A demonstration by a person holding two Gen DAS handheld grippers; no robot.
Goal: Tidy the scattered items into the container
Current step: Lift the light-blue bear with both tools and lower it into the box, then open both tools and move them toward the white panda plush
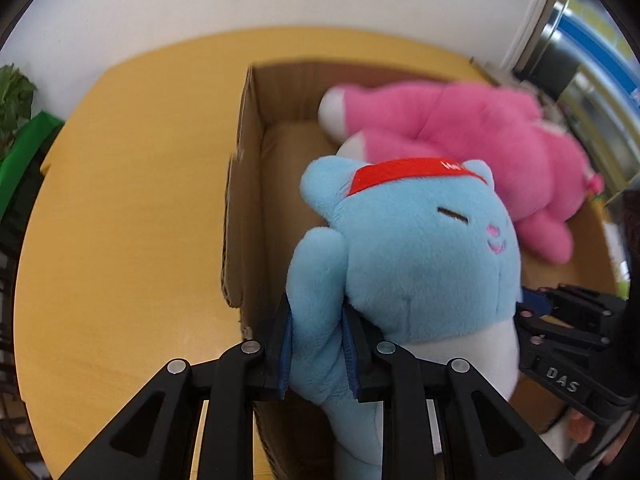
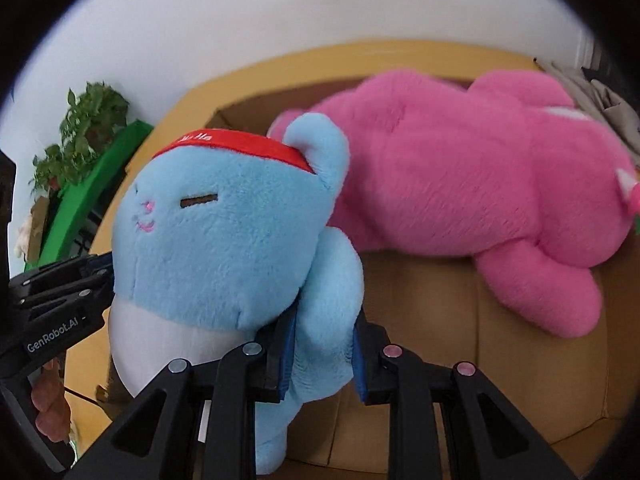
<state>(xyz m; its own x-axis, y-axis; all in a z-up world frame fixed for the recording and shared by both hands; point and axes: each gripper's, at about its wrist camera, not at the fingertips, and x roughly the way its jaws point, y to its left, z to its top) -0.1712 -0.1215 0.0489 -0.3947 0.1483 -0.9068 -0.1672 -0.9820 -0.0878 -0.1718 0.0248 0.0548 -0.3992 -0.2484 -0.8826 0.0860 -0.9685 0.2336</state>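
Carrying the blue plush toy between them, both tools share the load: the left hand-held gripper is clenched on one of its arms, and the right hand-held gripper is clamped on the other arm. Taking a limb on each side likely keeps the soft, top-heavy body from swinging or folding, since its big head with the red headband would flop from a single pinch. The toy hangs face-up above the near part of the open cardboard box, which stands on the yellow worktop. A pink plush toy already lies on its side along the far half of the box, so the free floor nearer the cameras looks like the intended spot. Lowering it there, then releasing both arms together, seems the sensible finish.
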